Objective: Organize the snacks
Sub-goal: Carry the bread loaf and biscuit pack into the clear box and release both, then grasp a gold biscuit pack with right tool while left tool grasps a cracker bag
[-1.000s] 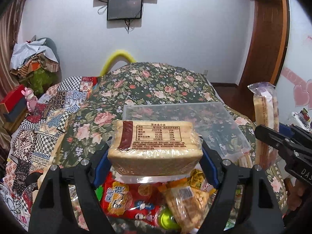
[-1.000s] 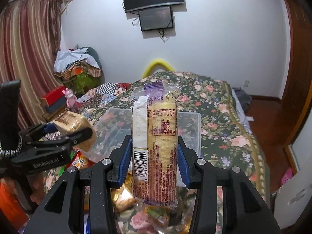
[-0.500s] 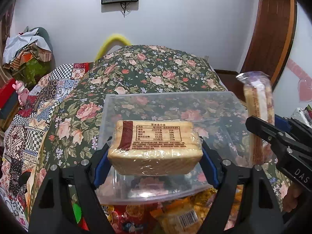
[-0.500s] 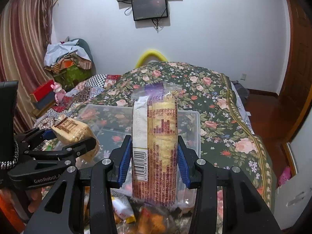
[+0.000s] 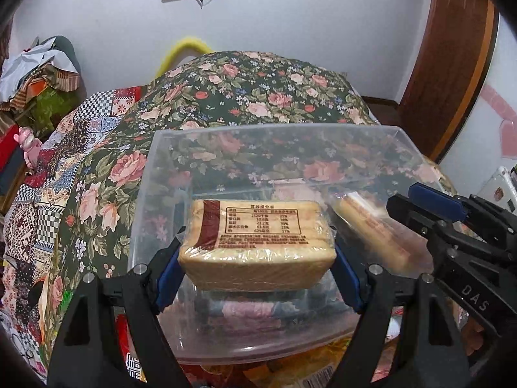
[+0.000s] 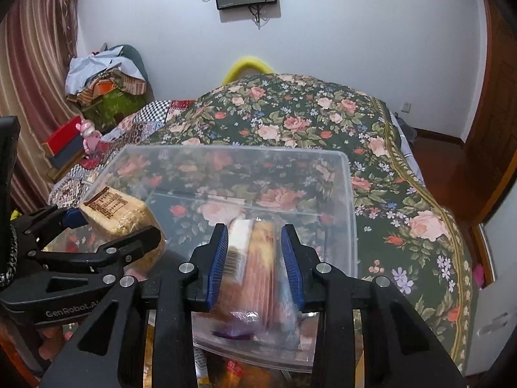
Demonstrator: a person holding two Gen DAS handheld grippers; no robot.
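- Left gripper point(image 5: 257, 266): clamped sideways on wrapped bread loaf point(image 5: 257, 242), held above clear plastic bin point(image 5: 274, 132).
- Right gripper point(image 6: 255, 260): fingers parted, blurred cracker sleeve point(image 6: 258, 268) loose between them, inside bin.

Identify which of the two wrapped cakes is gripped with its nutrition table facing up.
The wide loaf cake in the left gripper; the right gripper's narrow cake shows a barcode edge.
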